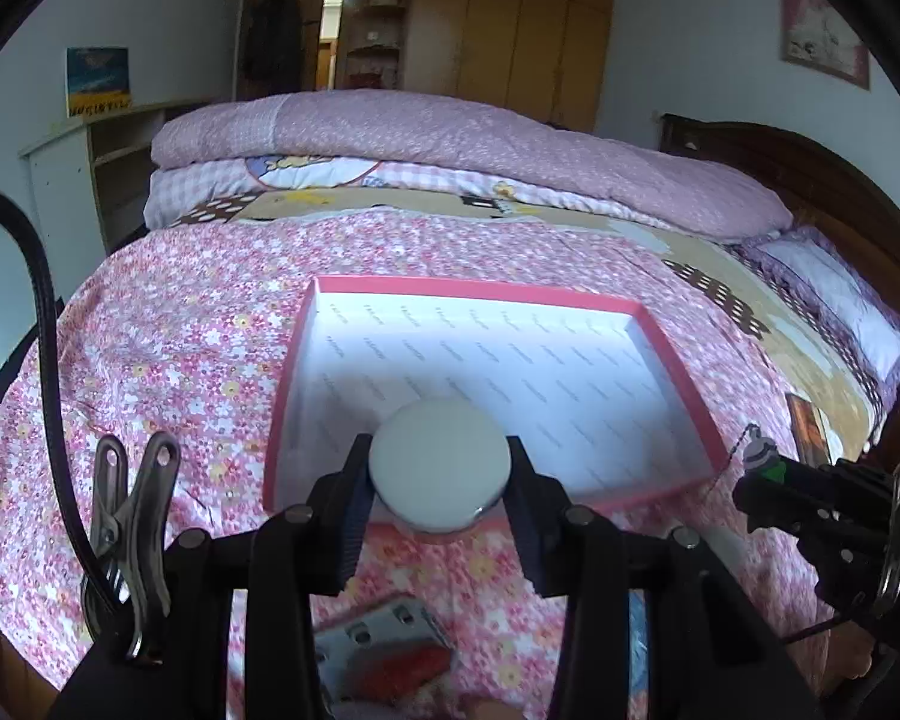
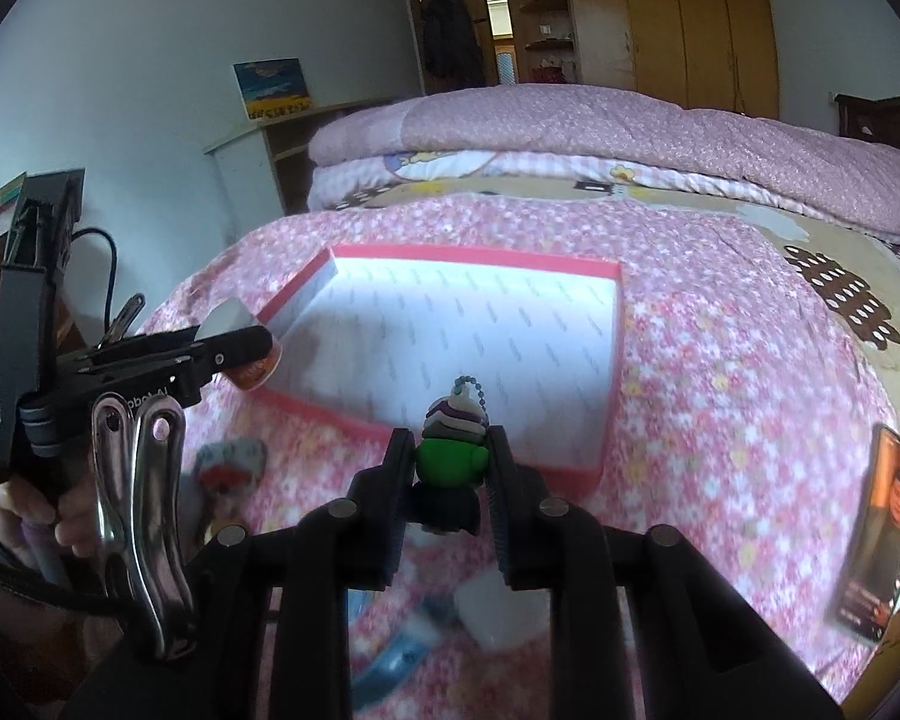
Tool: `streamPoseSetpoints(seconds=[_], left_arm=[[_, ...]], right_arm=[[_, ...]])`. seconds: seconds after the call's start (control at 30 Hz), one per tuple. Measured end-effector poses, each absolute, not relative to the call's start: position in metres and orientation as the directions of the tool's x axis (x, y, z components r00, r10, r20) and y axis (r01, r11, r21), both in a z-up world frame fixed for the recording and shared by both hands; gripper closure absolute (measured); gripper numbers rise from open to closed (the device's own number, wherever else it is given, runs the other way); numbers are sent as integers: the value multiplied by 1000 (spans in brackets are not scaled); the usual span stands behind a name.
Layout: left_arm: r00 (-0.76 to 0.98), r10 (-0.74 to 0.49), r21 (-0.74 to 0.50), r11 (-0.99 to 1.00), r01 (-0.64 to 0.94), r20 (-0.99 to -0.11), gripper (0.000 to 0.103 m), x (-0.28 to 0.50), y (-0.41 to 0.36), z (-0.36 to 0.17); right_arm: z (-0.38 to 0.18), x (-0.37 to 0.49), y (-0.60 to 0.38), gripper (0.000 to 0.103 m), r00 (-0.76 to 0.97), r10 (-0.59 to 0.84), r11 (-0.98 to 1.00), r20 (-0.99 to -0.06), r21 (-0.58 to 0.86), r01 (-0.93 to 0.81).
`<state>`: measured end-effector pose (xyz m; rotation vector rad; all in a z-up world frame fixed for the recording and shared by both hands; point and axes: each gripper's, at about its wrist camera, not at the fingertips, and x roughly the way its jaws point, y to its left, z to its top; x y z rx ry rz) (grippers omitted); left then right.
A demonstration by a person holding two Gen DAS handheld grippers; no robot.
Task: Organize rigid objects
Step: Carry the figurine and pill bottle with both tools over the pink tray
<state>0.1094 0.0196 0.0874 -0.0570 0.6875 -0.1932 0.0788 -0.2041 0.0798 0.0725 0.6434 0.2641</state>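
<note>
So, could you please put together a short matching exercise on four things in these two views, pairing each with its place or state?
Things:
1. white round container
2. green figure keychain
3. pink-rimmed box
4. phone

Places or states:
a. lying on the floral bedcover, screen lit
b. held in the left claw
c. open on the bed, nothing inside it
d. held in the right claw

Pairs: 1-b, 2-d, 3-c, 4-a
</note>
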Motion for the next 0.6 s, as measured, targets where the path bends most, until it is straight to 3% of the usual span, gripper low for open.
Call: streamPoseSetpoints(seconds=[0.6], left_arm=[[709, -139, -30, 986, 164, -691, 60, 185, 15, 55]], right_arm=[[56, 176, -208, 79, 701, 213, 977, -681, 170, -132]])
